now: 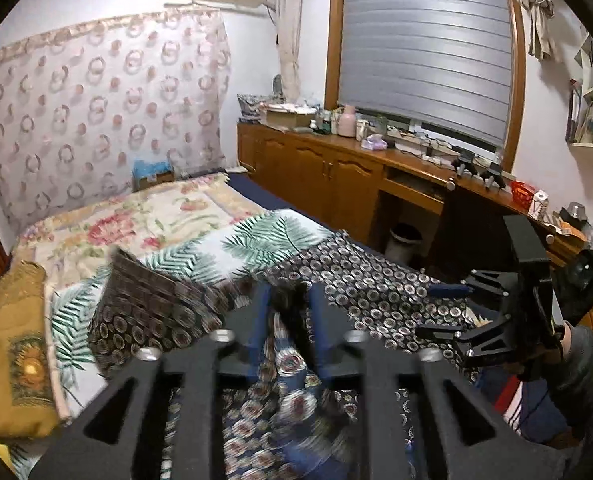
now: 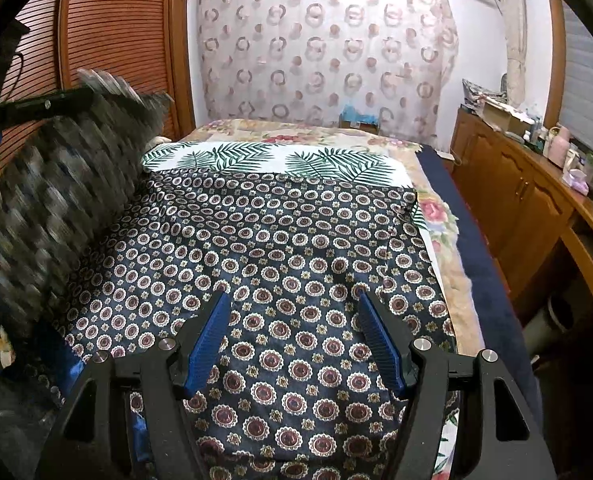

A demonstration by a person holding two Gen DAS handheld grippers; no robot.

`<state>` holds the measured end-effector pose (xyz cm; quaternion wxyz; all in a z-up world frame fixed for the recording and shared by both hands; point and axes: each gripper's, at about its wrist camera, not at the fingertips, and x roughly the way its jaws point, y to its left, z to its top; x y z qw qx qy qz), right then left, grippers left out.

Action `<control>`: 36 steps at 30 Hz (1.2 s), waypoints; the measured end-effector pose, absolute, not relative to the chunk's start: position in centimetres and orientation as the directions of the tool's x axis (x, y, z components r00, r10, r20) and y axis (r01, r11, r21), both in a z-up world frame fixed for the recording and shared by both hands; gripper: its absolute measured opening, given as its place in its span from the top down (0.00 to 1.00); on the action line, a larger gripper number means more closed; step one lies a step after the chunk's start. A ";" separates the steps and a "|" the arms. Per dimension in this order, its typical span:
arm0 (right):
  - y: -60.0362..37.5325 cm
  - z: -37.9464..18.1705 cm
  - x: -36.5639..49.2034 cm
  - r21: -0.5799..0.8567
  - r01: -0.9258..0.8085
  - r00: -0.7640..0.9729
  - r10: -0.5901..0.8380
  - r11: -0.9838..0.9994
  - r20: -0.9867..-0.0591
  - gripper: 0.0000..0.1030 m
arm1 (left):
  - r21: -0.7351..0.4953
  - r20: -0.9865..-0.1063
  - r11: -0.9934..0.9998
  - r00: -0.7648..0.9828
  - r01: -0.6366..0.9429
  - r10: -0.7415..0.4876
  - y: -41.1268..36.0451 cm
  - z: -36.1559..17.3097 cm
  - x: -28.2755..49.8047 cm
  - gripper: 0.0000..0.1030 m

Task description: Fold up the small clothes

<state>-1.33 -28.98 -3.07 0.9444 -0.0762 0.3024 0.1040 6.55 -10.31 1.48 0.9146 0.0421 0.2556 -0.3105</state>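
Observation:
A dark navy garment point(image 2: 296, 260) printed with rings and medallions lies spread flat on the bed. Its left part point(image 2: 76, 160) is lifted and blurred, hanging by my left gripper point(image 2: 84, 94) at the upper left of the right wrist view. In the left wrist view my left gripper point(image 1: 291, 304) has its blue pads point(image 1: 262, 312) slightly apart, with a dark bunch of the garment point(image 1: 376, 280) between them; the pads do not seem to press it. My right gripper point(image 2: 294, 320) hovers low over the near part of the garment, jaws wide, nothing between them. The right gripper point(image 1: 436, 312) also shows at the right of the left wrist view.
Under the garment lie a palm-leaf sheet point(image 2: 280, 160) and a floral blanket point(image 1: 144, 216) on the bed. A yellow-brown cushion point(image 1: 12, 344) sits at the bed's left edge. A wooden cabinet point(image 2: 508, 200) with a cluttered top runs along the right. A slatted wardrobe door point(image 2: 112, 32) stands at the left.

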 end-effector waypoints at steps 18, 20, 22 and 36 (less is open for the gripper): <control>-26.5 -3.0 2.5 -0.047 -0.300 0.762 0.209 0.953 -0.613 0.34 | -0.093 -0.592 0.889 0.693 0.447 -0.411 -5.9 -4.3 6.2 0.27; -25.9 -2.9 3.5 -0.039 -0.314 0.756 0.225 0.949 -0.615 0.34 | -0.096 -0.597 0.897 0.697 0.431 -0.398 -5.3 -4.6 6.2 0.27; -25.4 -2.8 4.6 -0.035 -0.330 0.747 0.238 0.944 -0.621 0.34 | -0.096 -0.601 0.907 0.702 0.410 -0.382 -4.6 -5.0 6.3 0.27; -21.0 -4.5 14.4 -0.012 -0.455 0.610 0.302 0.890 -0.733 0.34 | -0.130 -0.602 0.922 0.710 0.365 -0.366 -2.0 -6.2 6.2 0.27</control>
